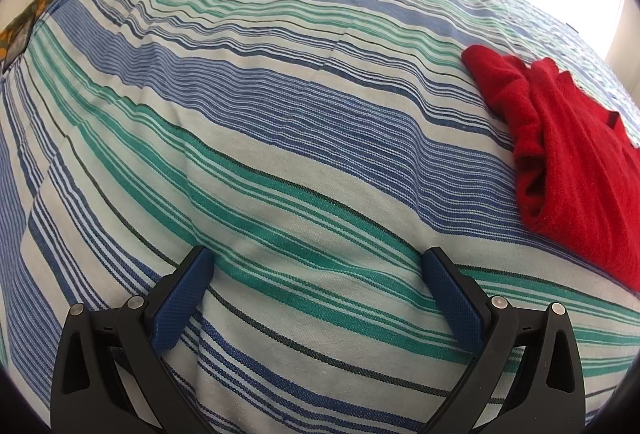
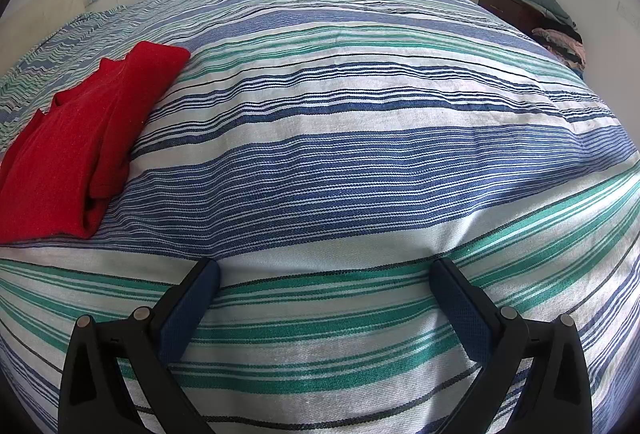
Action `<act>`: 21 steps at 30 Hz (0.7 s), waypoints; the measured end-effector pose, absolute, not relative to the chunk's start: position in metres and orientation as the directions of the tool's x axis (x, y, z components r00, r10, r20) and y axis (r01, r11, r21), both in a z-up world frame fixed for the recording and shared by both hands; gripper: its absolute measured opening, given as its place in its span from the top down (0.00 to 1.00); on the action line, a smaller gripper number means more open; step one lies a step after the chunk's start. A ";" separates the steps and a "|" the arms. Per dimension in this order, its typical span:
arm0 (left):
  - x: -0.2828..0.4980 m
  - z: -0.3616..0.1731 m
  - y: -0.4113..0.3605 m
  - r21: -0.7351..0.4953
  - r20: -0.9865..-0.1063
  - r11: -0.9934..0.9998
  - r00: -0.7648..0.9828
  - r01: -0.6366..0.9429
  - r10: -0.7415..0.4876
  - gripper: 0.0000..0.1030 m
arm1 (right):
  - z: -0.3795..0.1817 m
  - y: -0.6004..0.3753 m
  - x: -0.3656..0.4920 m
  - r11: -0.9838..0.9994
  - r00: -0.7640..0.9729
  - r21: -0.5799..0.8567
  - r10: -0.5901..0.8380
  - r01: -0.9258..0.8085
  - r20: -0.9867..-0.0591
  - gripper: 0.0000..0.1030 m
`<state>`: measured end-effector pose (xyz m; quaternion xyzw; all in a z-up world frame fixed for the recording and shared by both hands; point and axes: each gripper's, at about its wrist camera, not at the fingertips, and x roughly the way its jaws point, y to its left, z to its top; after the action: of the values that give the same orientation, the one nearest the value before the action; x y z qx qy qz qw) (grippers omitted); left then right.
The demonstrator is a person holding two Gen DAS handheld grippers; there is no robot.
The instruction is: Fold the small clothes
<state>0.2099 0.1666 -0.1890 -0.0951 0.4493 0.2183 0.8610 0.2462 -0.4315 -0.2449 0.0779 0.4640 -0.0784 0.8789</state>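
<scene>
Red garment (image 1: 568, 154) lies folded and rumpled on striped bedspread (image 1: 280, 114); both claws gape wide, empty.

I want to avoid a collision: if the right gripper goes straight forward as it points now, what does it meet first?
Probably only the striped bedspread. The open right gripper points across it, and the red garment lies off to its left, outside that line. Depth is unclear.

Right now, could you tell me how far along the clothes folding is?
Done: the red garment lies folded in layers on the striped bedspread. In hand: nothing; the left gripper and right gripper are both open over bare bedspread. Left: possibly the pile of clothes beside the bed, untouched.
</scene>
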 end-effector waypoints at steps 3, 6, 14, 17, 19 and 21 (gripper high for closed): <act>0.210 -0.189 0.167 0.030 -0.817 0.886 0.499 -0.462 0.288 0.00 | -0.245 -0.431 0.246 0.975 0.556 0.065 -0.066 0.211 -0.829 0.00; 0.211 -0.189 0.167 0.028 -0.818 0.885 0.498 -0.465 0.288 0.00 | -0.245 -0.432 0.246 0.975 0.553 0.068 -0.064 0.214 -0.831 0.00; 0.213 -0.189 0.164 0.041 -0.814 0.869 0.489 -0.493 0.315 0.00 | -0.245 -0.429 0.247 0.971 0.538 0.059 -0.077 0.231 -0.839 0.00; 0.213 -0.189 0.164 0.041 -0.812 0.868 0.489 -0.495 0.318 0.00 | -0.246 -0.431 0.249 0.971 0.537 0.058 -0.078 0.232 -0.840 0.00; 0.213 -0.189 0.163 0.044 -0.812 0.867 0.488 -0.496 0.321 0.00 | -0.246 -0.430 0.249 0.971 0.538 0.059 -0.078 0.232 -0.840 0.00; 0.214 -0.189 0.163 0.043 -0.812 0.867 0.489 -0.497 0.320 0.00 | -0.246 -0.431 0.249 0.971 0.537 0.058 -0.079 0.232 -0.840 0.00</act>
<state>0.2136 0.1631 -0.1887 -0.0990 0.4459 0.2385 0.8570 0.2485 -0.4305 -0.2459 0.0812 0.4726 -0.0889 0.8730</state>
